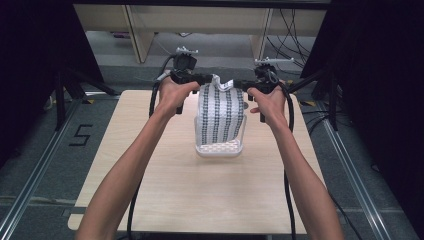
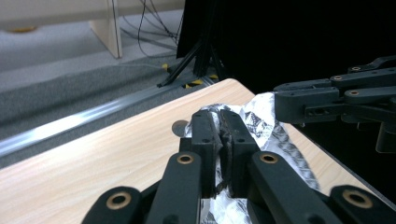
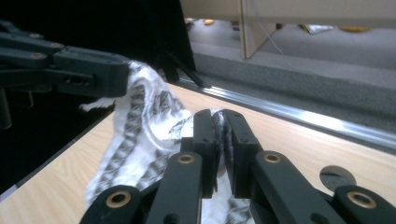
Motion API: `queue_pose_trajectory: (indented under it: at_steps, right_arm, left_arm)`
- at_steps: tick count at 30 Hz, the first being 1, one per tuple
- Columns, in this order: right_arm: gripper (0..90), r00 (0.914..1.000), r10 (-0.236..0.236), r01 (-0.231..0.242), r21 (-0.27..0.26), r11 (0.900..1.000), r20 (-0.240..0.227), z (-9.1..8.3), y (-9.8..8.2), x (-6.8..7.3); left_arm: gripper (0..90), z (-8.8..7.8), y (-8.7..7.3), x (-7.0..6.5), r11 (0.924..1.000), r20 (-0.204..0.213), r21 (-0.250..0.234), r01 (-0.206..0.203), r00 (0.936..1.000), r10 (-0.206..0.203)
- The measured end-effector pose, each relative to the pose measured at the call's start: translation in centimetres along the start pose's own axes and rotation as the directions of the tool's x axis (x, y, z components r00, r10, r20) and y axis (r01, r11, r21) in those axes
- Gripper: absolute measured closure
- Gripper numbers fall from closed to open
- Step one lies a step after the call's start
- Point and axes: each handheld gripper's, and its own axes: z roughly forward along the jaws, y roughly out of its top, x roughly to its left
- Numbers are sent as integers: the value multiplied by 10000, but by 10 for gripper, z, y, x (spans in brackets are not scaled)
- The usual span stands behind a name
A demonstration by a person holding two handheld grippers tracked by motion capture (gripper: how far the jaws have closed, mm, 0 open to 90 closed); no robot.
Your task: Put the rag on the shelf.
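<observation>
Cloth [image 1: 221, 112] hanging lengthwise, stripes vertical, top corners pinched by left tool [image 1: 204, 80], right tool [image 1: 242, 85]

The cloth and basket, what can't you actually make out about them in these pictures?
- Basket inside, high view: hidden by the hanging cloth.
- Cloth's lower end, high view: hidden by the basket wall; touching the bottom or not, can't tell.
- Cloth's far side, high view: faces away.
- Pinched cloth corners, both gripper views: covered by the shut jaws.
- Cloth pattern, gripper views: blurred.

Dim, soft focus; dark sides, bluish cast.
</observation>
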Motion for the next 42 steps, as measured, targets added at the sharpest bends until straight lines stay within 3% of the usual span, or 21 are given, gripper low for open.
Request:
queue_pose_trajectory:
  at_steps: [4, 10, 14, 16, 19, 22, 29, 33, 34, 37, 41, 42]
  right_arm:
    - [844, 9995, 281, -281, 0, 9996, 115, 13, -2, -10]
    - [807, 9972, 734, -741, 405, 9964, 169, 29, -7, -21]
    - [775, 9964, 803, -816, 544, 9952, 255, 34, -10, -20]
    - [766, 9975, 663, -675, 528, 9963, 253, 36, -11, -19]
    - [756, 9978, 647, -655, 503, 9966, 170, 34, -10, -18]
    - [749, 9974, 700, -708, 510, 9962, 174, 32, -10, -17]
    - [731, 9988, 493, -494, 557, 9972, 33, 25, -10, -12]
    - [703, 9999, 143, -147, 596, 9981, 79, 20, -9, -7]
    - [679, 9991, -294, 271, 781, 9966, 292, 16, -9, -4]
    - [648, 9993, -220, 192, 879, 9959, 317, 11, -10, 0]
    - [605, 9980, -453, 414, 853, 9955, 449, 7, -12, 1]
    - [601, 9980, -481, 446, 842, 9955, 400, 6, -12, 2]
  left_arm:
    - [844, 13, -3, 7, 9995, -45, 153, 287, 9996, -287]
    - [828, 25, -15, 16, 9967, -306, 607, 548, 9981, -530]
    - [774, 31, -22, 22, 9915, -305, 1052, 765, 9968, -736]
    - [712, 32, -25, 23, 9911, -477, 1107, 734, 9965, -684]
    - [687, 33, -28, 24, 9904, -308, 1147, 776, 9967, -746]
    - [664, 31, -30, 24, 9886, -312, 1342, 685, 9974, -649]
    - [636, 20, -30, 20, 9916, -224, 1204, 479, 9987, -456]
    - [611, 14, -31, 18, 9923, -124, 1165, 431, 9990, -419]
    - [599, 9, -32, 18, 9925, -127, 1148, 430, 9990, -418]
    - [537, 4, -34, 18, 9910, -111, 1217, 552, 9985, -543]
    - [466, -1, -35, 18, 9901, -188, 1292, 558, 9984, -538]
    - [445, -5, -36, 17, 9897, -141, 1242, 712, 9974, -700]
